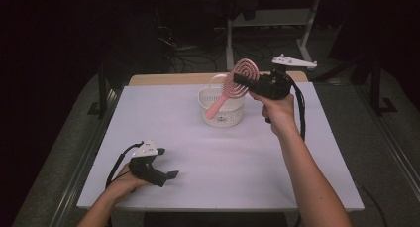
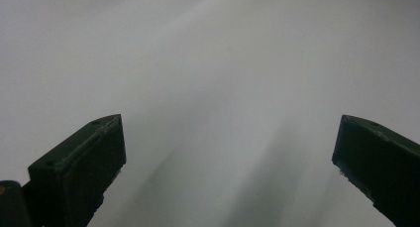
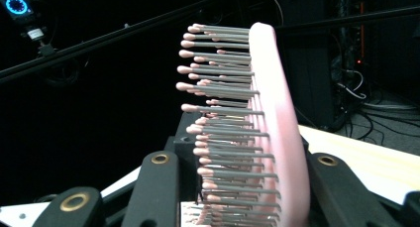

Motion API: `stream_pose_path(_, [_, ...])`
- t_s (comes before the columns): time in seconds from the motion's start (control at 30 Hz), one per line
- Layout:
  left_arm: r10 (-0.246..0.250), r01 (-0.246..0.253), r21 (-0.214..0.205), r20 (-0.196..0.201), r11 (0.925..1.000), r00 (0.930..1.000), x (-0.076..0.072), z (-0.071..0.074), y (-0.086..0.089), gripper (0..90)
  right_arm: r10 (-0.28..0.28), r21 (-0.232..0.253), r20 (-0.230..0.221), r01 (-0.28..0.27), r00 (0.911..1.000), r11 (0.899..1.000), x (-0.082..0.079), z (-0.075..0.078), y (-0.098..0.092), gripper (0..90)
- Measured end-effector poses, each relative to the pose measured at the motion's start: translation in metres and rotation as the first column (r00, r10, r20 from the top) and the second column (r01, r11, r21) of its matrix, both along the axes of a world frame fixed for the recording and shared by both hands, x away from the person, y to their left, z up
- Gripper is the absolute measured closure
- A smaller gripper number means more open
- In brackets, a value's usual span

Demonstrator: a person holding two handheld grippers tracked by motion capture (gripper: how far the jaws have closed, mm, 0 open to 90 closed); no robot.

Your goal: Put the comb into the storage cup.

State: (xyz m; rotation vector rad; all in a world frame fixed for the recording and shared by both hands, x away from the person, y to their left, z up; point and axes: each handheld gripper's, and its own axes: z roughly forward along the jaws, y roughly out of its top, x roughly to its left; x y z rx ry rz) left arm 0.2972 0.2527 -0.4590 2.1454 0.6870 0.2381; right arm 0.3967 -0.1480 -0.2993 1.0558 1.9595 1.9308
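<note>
High overhead on table (image 1: 163, 118); tool cameras close, right one sharing the hairbrush (image 3: 277, 123).

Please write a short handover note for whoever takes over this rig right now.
Right gripper: shut on the pink hairbrush, gripping its round bristled head; the brush is held in the air with its handle slanting down over the white basket.
Left gripper: open, holding nothing, low over the near left of the white table.
Basket: stands at the far middle of the table.
Done: brush grasped and off the table.
Left: whether it is going into or coming out of the basket cannot be told; the brush has yet to be set down and released.
</note>
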Motion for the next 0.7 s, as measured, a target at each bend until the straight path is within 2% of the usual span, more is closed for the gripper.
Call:
stream_pose_path(0.33, [-0.006,0.006,0.0,-0.001,1.0,1.0,0.0,0.0,0.001,0.0,-0.056,0.021,0.0,0.056,0.9984,0.998,0.012,0.002,-0.007,62.8])
stream_pose_path(0.7, [-0.01,0.01,0.006,0.002,0.9999,0.9999,0.0,0.0,0.0,0.0,-0.121,0.011,-0.017,0.122,0.9925,0.993,0.027,-0.008,-0.011,62.8])
